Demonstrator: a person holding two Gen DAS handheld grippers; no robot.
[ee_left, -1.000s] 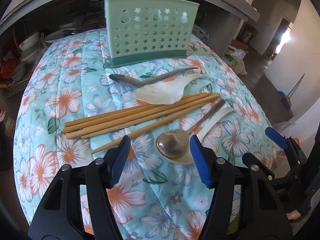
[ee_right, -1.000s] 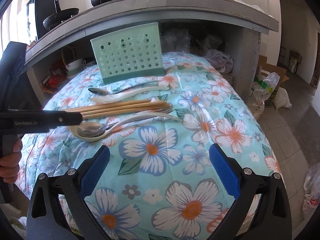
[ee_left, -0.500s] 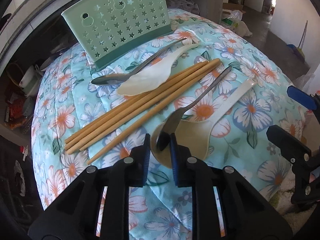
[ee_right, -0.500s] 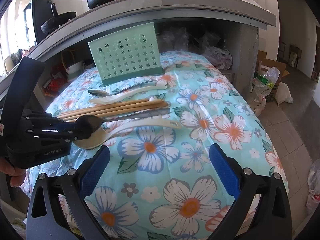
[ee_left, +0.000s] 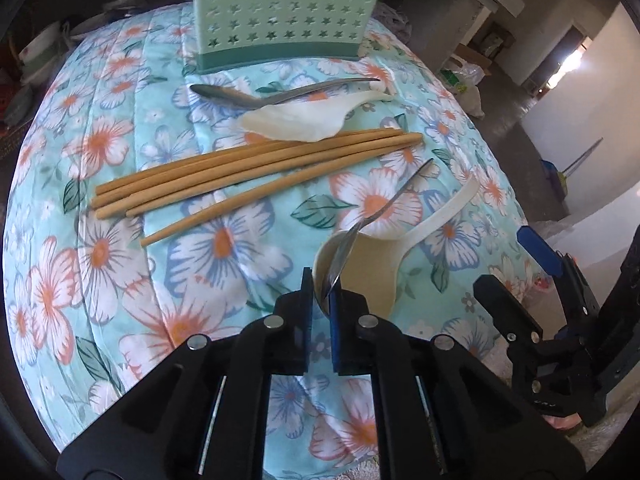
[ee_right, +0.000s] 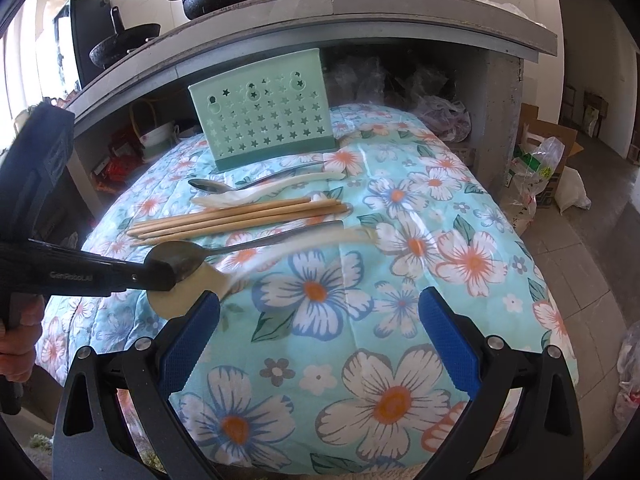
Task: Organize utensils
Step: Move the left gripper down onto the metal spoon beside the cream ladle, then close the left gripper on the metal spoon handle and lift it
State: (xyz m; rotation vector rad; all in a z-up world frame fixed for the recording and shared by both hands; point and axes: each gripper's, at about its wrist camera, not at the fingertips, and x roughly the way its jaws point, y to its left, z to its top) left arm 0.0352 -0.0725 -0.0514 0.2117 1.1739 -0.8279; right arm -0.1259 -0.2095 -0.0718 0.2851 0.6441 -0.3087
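My left gripper [ee_left: 320, 280] is closing its jaws on the bowl of a metal spoon [ee_left: 372, 216], which stands edge-on between the blue pads. The spoon's handle points away, tilted over a cream plastic spoon [ee_left: 376, 276] lying beneath it. In the right wrist view the left gripper [ee_right: 168, 276] holds the metal spoon [ee_right: 180, 258] just above the cream spoon [ee_right: 176, 296], whose handle looks blurred. Several wooden chopsticks [ee_left: 256, 172], another metal spoon [ee_left: 256, 98] and a white plastic spoon [ee_left: 300, 120] lie in front of the green star-holed holder [ee_left: 284, 12]. My right gripper [ee_right: 320, 320] hovers open and empty near the table's front.
A floral cloth [ee_right: 400, 320] covers the rounded table. Behind the holder [ee_right: 264, 120] is a concrete counter [ee_right: 360, 12] with black pots on top and cluttered shelves below. Plastic bags [ee_right: 540, 168] and boxes sit on the floor to the right.
My left gripper's jaws went from wide open to shut on the metal spoon's bowl, and the spoon has turned on edge and lifted off the cream spoon. The right gripper has not moved.
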